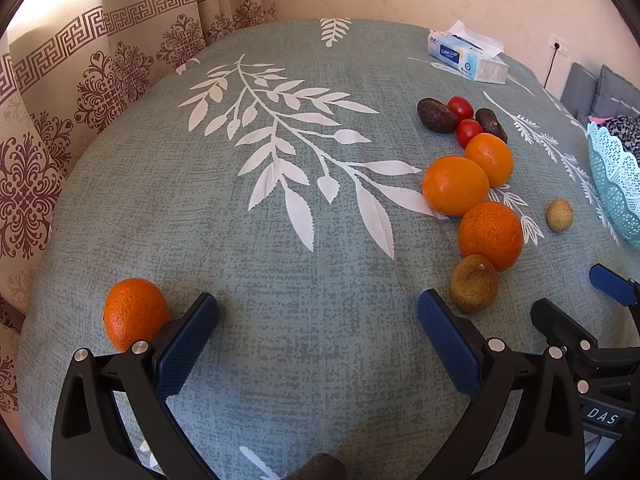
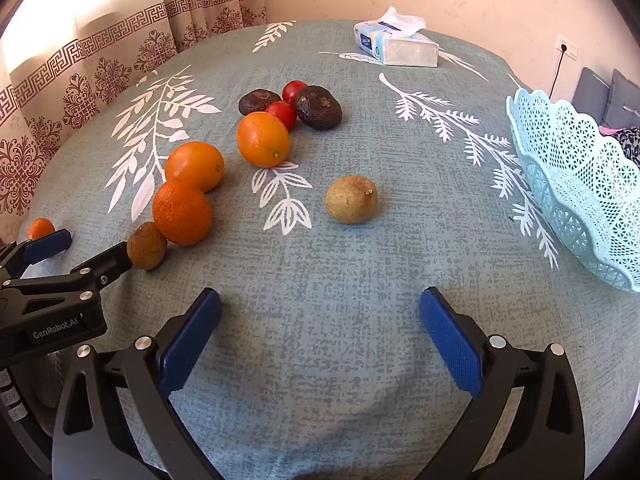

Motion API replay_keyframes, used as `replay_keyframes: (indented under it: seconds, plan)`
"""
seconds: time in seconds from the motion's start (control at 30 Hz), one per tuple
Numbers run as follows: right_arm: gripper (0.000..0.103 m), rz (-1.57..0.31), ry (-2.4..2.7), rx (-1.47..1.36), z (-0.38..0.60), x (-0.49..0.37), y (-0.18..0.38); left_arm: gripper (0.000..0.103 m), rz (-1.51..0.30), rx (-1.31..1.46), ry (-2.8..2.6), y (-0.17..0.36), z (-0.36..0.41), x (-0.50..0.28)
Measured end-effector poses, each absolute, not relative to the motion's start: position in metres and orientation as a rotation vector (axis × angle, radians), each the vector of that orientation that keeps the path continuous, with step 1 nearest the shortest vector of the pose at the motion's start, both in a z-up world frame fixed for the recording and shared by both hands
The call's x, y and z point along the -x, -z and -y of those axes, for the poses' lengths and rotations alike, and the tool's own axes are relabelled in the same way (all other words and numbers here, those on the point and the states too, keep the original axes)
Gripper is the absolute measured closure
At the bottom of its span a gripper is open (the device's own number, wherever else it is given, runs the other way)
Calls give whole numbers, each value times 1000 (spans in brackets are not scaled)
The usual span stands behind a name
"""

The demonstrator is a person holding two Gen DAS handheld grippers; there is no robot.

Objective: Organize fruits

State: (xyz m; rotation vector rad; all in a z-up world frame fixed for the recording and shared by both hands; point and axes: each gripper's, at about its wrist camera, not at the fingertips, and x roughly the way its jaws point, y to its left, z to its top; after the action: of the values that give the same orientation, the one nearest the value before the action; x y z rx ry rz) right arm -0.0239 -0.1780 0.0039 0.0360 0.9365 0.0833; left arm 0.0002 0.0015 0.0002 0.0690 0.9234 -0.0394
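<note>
Fruit lies on a grey-green leaf-print tablecloth [image 2: 320, 280]. Three oranges [image 2: 182, 212] sit in a curved row with two red tomatoes [image 2: 283, 113] and two dark wrinkled fruits [image 2: 319, 107] behind them. A brownish-green fruit [image 2: 351, 199] lies alone in front of my right gripper [image 2: 320, 320], which is open and empty. Another such fruit [image 1: 474, 283] lies just right of my open, empty left gripper [image 1: 318, 328]. A separate orange [image 1: 134, 314] touches the outside of the left gripper's left finger. A light blue lattice basket [image 2: 576, 184] stands at the right.
A tissue pack [image 2: 394, 42] lies at the table's far side. Patterned curtains [image 1: 60, 100] hang along the left. A grey sofa [image 2: 600, 96] and a wall socket are at the far right. The left gripper body [image 2: 52, 292] shows in the right wrist view.
</note>
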Motion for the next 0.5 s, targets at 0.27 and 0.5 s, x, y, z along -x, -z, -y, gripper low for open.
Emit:
replay_keyframes:
  seconds: [0.27, 0.5]
  plan:
    - [2, -936, -84, -37, 178, 24, -4, 5, -924, -69, 39, 0, -1, 0]
    - [2, -936, -84, -37, 178, 24, -4, 5, -924, -72, 37, 0, 0, 0]
